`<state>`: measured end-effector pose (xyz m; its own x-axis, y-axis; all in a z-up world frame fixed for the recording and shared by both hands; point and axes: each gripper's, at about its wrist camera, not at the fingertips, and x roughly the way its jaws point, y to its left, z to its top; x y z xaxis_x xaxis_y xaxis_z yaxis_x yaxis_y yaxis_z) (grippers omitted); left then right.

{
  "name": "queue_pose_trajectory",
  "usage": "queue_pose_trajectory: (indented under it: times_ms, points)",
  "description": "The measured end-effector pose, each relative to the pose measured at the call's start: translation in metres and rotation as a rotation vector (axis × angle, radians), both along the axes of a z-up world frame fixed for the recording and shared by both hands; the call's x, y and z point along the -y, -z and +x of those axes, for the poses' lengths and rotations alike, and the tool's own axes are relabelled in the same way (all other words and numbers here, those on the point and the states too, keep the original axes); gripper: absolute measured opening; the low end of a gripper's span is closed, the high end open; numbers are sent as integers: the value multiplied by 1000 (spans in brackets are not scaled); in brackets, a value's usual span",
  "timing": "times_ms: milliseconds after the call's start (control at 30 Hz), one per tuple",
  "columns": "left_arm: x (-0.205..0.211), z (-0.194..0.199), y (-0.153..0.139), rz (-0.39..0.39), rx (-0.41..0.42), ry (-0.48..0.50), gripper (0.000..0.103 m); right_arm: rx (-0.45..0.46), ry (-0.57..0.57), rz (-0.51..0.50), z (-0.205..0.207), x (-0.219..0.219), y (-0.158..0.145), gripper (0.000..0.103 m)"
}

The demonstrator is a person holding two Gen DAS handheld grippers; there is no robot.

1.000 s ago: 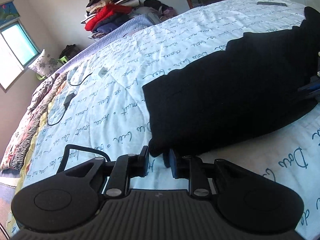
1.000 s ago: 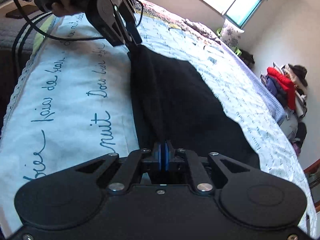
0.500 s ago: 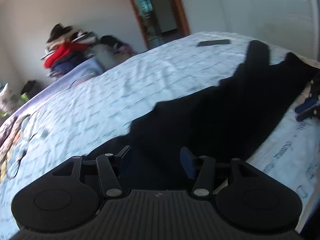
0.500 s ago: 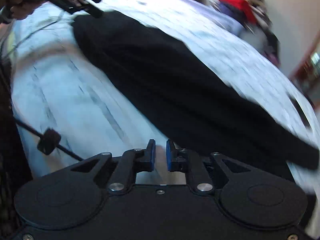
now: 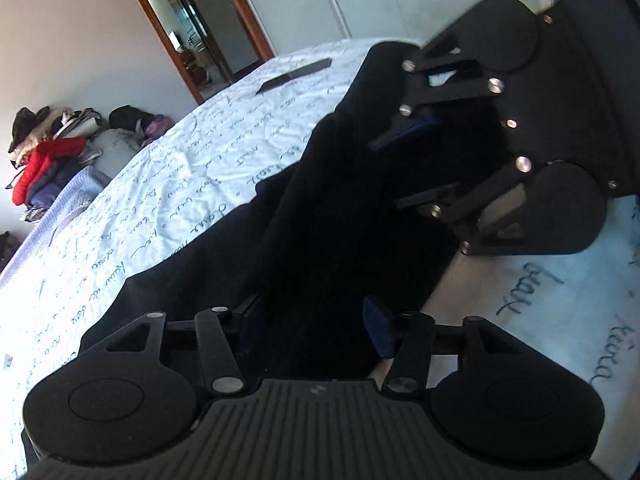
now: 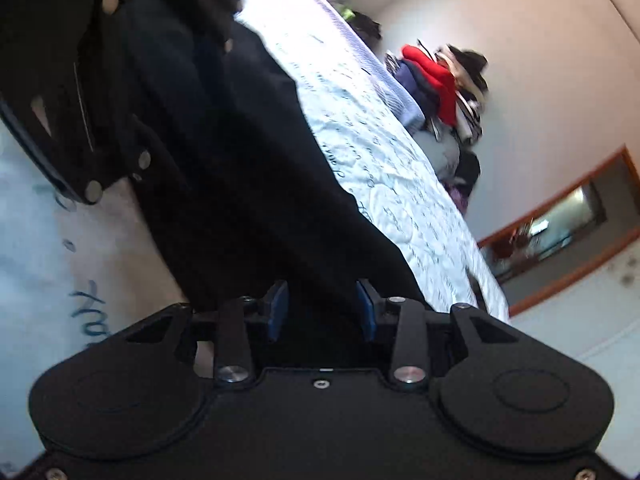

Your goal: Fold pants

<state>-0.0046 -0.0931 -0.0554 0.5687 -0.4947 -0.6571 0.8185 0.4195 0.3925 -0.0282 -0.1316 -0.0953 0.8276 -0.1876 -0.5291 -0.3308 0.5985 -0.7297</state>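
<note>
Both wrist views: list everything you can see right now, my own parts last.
pants: one, black, spread along the near side of the bed
bed cover: one, pale blue with dark script, under the pants
flat dark item: one, black, far end of the bed; cannot tell what it is
clothes pile: one, red, grey and dark, by the far wall
doorway: one, brown frame, far wall
left claw: black, blue pads, closing, pants between the pads, none gripped
right claw: black, blue pads, opening over the pants
</note>
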Motion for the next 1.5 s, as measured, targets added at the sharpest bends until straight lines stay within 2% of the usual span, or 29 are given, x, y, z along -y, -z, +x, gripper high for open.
queue_pose_trajectory:
  times_ms: [33,100,133,167,200,233,333,533,567,600,633,667,733,800,867,933,1000,1033,1100,1167,1200,1233,1267,1300,1367,1400,1433,1500]
  points:
    - [0,1,1,0,0,-5,52,17,-19,-3,3,1,0,36]
    - [0,2,1,-7,-10,-12,37,14,-33,54,9,6,-5,35]
    - [0,3,0,-11,-25,-14,33,-14,-26,82,12,9,-8,17]
    - [-1,4,0,-16,-39,-18,24,-24,-18,89,10,10,-12,5]
    - [-2,4,-3,-24,-60,-25,12,-13,-21,83,7,8,-14,5]
    - [-3,4,-4,-29,-76,-29,9,-16,-20,87,1,6,-16,5]
    - [-13,0,-10,-46,-133,-2,7,-42,-12,109,-19,2,-25,5]
    - [-22,-11,-7,-27,-162,49,7,-104,-1,170,-42,-2,-20,5]
    - [-20,-10,-2,-17,-160,54,10,-96,10,181,-40,0,-16,6]
    - [-18,-9,0,-11,-159,54,20,-81,20,195,-38,3,-14,6]
    - [-17,-8,0,-13,-159,50,19,-73,26,220,-39,10,-15,7]
    - [-16,-9,-4,-20,-172,51,22,-66,42,264,-41,16,-22,10]
    - [-18,-7,-14,-68,-212,58,34,-7,127,397,-50,41,-40,13]
    - [-21,-7,-25,-137,-266,82,50,106,317,506,-64,84,-55,19]
    - [-19,-7,-34,-212,-270,96,56,234,573,610,-82,139,-62,40]
    - [-10,-5,-40,-267,-216,79,62,322,786,749,-103,189,-62,41]
    - [3,-1,-39,-291,-171,32,71,356,943,946,-124,235,-53,41]
    - [12,2,-36,-299,-158,-11,72,356,983,1047,-132,251,-47,42]
    - [26,10,-27,-315,-173,-85,73,344,993,1255,-138,270,-33,42]
    - [38,18,-14,-316,-207,-157,73,292,967,1375,-139,273,-18,42]
    - [42,20,-8,-320,-222,-178,73,281,966,1351,-138,269,-14,41]
    - [44,23,-2,-325,-240,-206,73,272,967,1284,-136,263,-14,32]
    - [46,27,3,-324,-260,-234,73,268,973,1212,-133,257,-19,15]
    - [48,29,8,-326,-278,-257,74,275,964,1177,-133,254,-23,9]
    - [42,28,12,-363,-269,-283,77,329,974,1085,-142,253,-38,6]
    - [41,27,12,-367,-254,-284,80,363,994,967,-147,254,-47,6]
    - [41,26,11,-365,-239,-281,81,370,998,862,-148,253,-56,5]
    - [38,25,13,-365,-221,-287,92,324,1006,808,-148,252,-61,4]
